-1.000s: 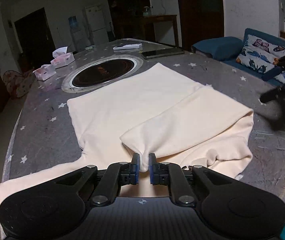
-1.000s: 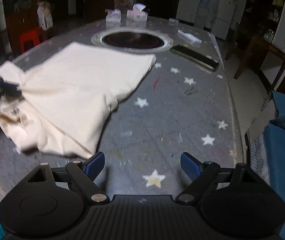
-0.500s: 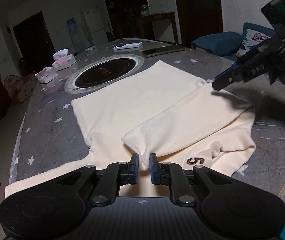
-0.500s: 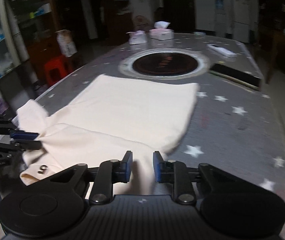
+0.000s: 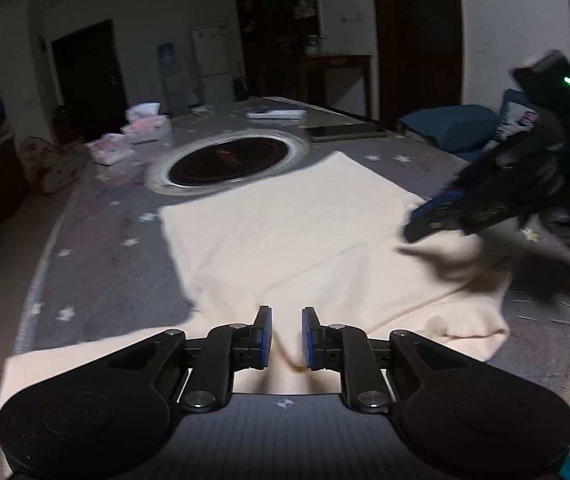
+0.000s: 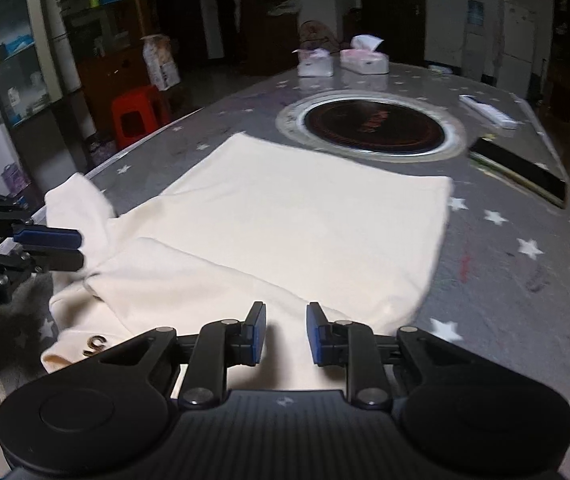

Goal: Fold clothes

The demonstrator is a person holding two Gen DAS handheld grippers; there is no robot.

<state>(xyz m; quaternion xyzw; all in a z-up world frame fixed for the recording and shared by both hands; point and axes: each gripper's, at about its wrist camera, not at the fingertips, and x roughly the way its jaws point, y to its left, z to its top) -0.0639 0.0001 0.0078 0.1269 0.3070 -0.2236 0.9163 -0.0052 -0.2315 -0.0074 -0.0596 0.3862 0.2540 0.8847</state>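
Observation:
A cream garment (image 5: 285, 232) (image 6: 305, 220) lies spread on the grey star-print table (image 6: 505, 300), its near part folded over, with a dark number print (image 6: 97, 344) showing. My left gripper (image 5: 286, 338) sits low at the near edge. Its jaws are opening, and a fold of the cloth still lies loosely between them. From the right wrist it shows at the far left (image 6: 79, 248), fingertips at the folded corner. My right gripper (image 6: 285, 334) is shut on the garment's side edge, with cloth filling the gap. It appears blurred at the right in the left wrist view (image 5: 417, 228).
A round black hob (image 6: 371, 126) (image 5: 229, 160) is set into the table beyond the garment. Two tissue packs (image 6: 365, 60), a white remote (image 6: 489, 112) and a flat black device (image 6: 525, 176) lie further back. A red stool (image 6: 137, 116) and a blue sofa (image 5: 445, 124) flank the table.
My right gripper swung from bare table onto the garment's edge and went from wide open to shut on it. The left jaws widened a little. The folded part now lies flatter.

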